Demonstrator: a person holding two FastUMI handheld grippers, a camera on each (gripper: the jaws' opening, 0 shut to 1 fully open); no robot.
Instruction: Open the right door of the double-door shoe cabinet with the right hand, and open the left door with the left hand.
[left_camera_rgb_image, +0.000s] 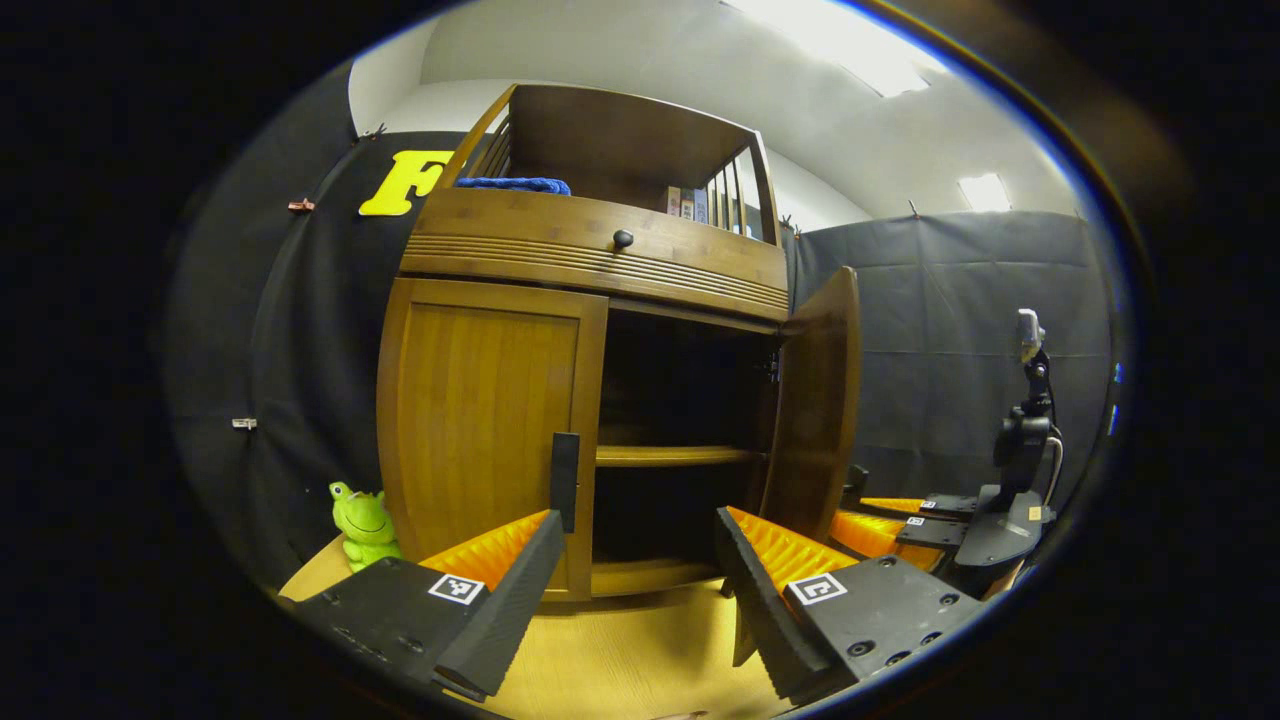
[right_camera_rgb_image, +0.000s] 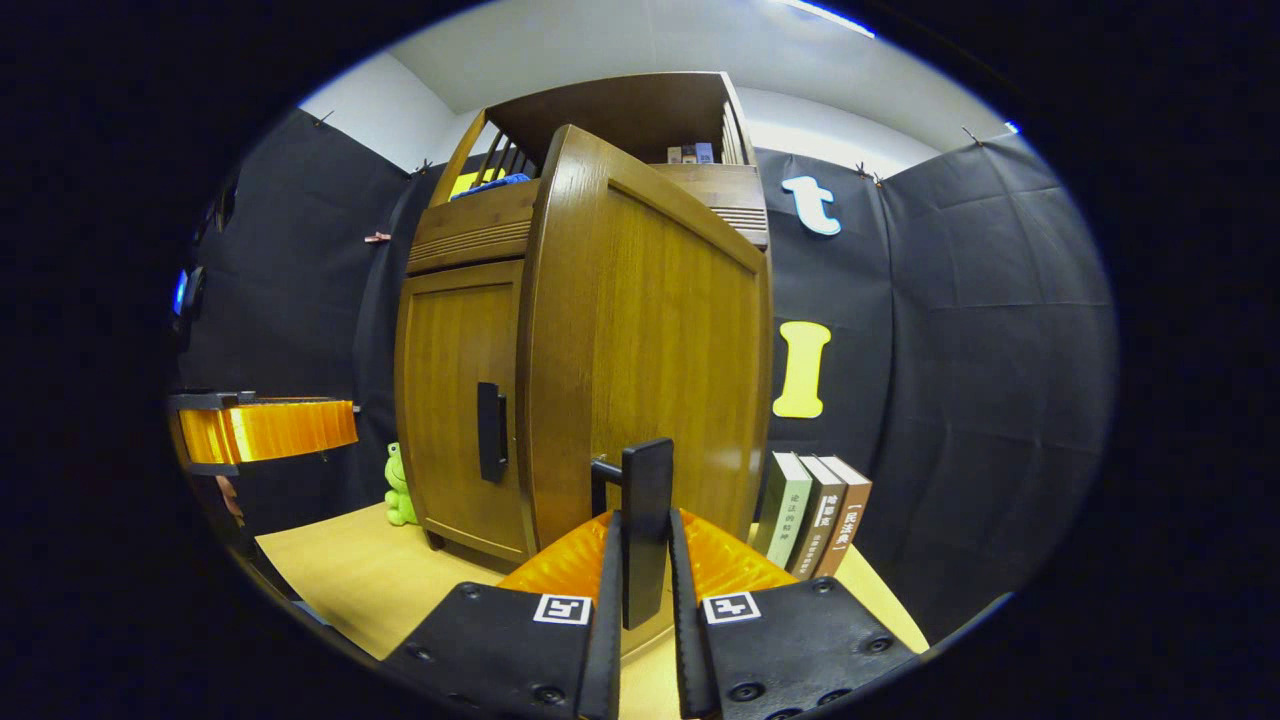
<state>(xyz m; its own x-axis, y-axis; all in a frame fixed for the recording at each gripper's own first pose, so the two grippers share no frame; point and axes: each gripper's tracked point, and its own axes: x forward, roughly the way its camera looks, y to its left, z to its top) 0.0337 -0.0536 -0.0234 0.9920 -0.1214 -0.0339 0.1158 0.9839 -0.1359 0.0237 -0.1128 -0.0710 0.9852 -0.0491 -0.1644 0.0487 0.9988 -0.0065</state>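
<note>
Right gripper (right_camera_rgb_image: 640, 610) fingers clamped on right door's black handle (right_camera_rgb_image: 647, 520); right door (right_camera_rgb_image: 650, 360) swung wide, hiding cabinet interior in right gripper view. Left gripper (left_camera_rgb_image: 635, 570) fingers apart, just short of left door's handle (left_camera_rgb_image: 565, 480); left door (left_camera_rgb_image: 480, 440) shut. Frog toy (left_camera_rgb_image: 364, 524) & books (right_camera_rgb_image: 815, 515) flank the cabinet on bench (right_camera_rgb_image: 350, 570). Lower shelf too dark to read.

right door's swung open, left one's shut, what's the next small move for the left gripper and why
Probably ease the left gripper forward and a little left, so that its open fingers straddle the black handle of the left door, then close. That door is shut, the handle stands just ahead of the left finger, and the right gripper already clamps the handle of the right door, which is swung open.
</note>
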